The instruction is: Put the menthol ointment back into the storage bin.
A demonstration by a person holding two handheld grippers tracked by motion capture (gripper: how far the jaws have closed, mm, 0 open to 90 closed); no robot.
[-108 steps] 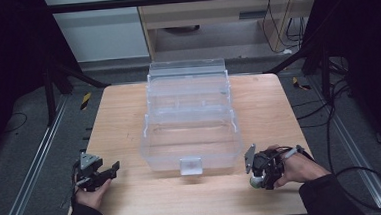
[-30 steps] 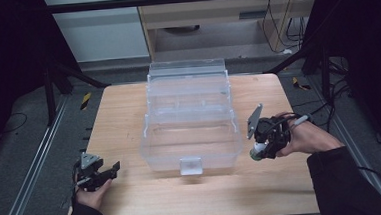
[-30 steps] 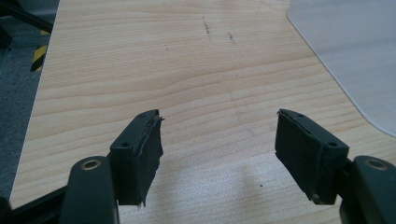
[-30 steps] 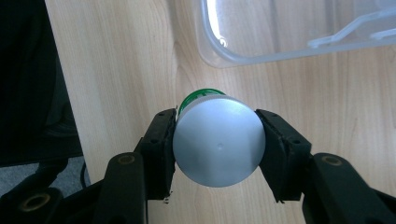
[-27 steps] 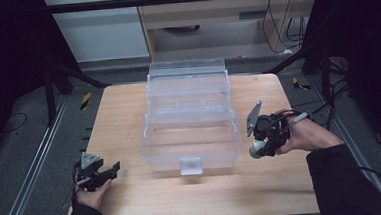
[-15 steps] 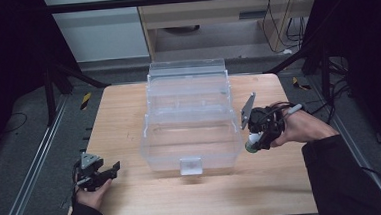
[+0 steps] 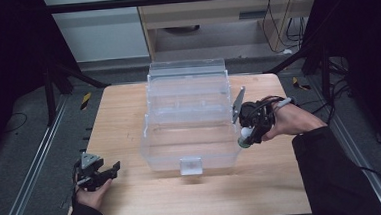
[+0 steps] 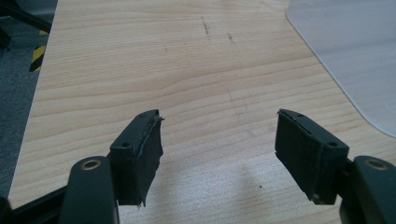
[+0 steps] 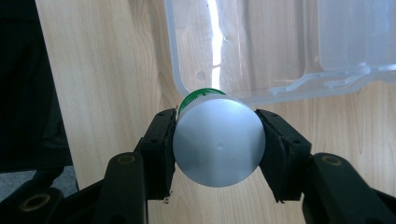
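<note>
A clear plastic tiered box point(image 7: 189, 115) stands open in the middle of the wooden table point(image 7: 123, 106). My right gripper point(image 7: 245, 134) hovers at the box's right front corner, shut on a small bottle point(image 7: 244, 138) with a grey cap and a green band. In the right gripper view both pads squeeze the bottle's point(image 9: 218, 137) grey cap, with the box's rim point(image 9: 280, 88) just beyond it. My left gripper point(image 7: 102, 174) rests open near the table's front left corner. Bare wood lies between its pads point(image 8: 140, 156) in the left gripper view.
A latch tab point(image 7: 190, 165) sticks out at the box's front wall. The table's left edge point(image 8: 42, 88) drops to dark floor with a yellow-black strip point(image 7: 85, 100). A cabinet with cables point(image 7: 278, 12) stands behind the table.
My right gripper has carried the bottle leftward and a little up, from beside the box's right wall to over its right front corner. The left gripper has stayed put.
</note>
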